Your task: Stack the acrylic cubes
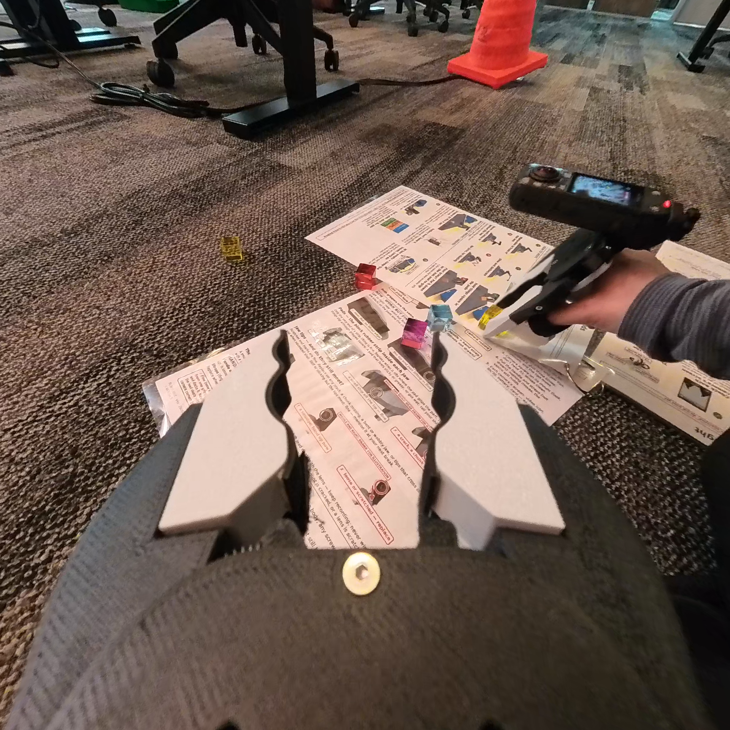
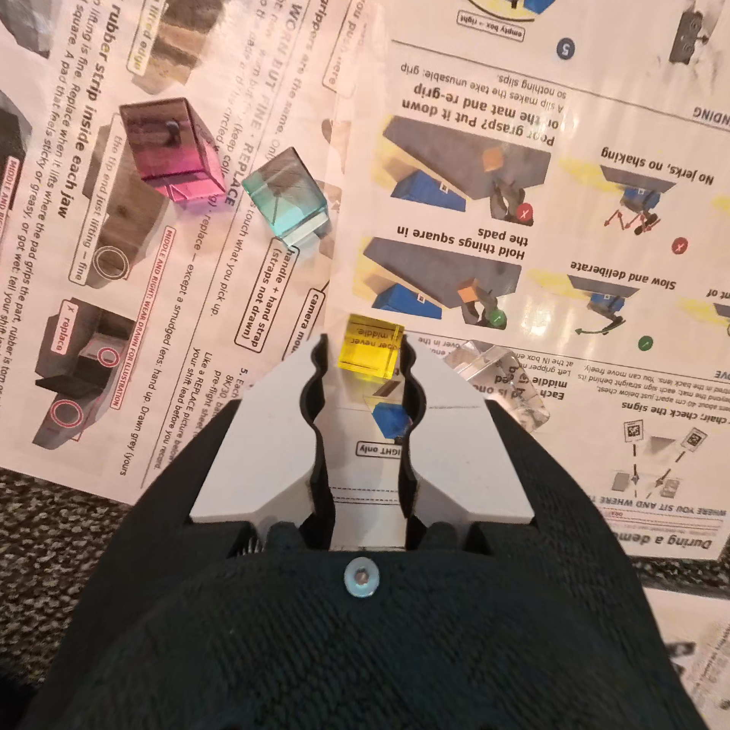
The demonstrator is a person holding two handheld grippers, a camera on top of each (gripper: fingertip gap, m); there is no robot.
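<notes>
Two grippers are seen over printed sheets (image 1: 395,434) on a carpeted floor (image 1: 118,316).

A yellow cube (image 2: 369,351) stands at the tips of the right gripper (image 2: 365,355), whose fingers (image 2: 284,399) look not quite pressed on it; a shallow, uneven hold could let it slip. The left gripper (image 1: 357,355) is held wide open and empty, near a magenta cube (image 1: 414,332).

- Printed sheets (image 1: 355,414) lie on the carpet (image 1: 118,316).
- One cube (image 2: 369,355) sits on a sheet, between the right gripper's (image 2: 365,347) jaws.
- Two more cubes (image 2: 284,197) lie at its 10 o'clock.
- A lone cube (image 1: 231,249) sits on the carpet at 11 o'clock, with a cone (image 1: 499,43) far behind at 1 o'clock.
</notes>
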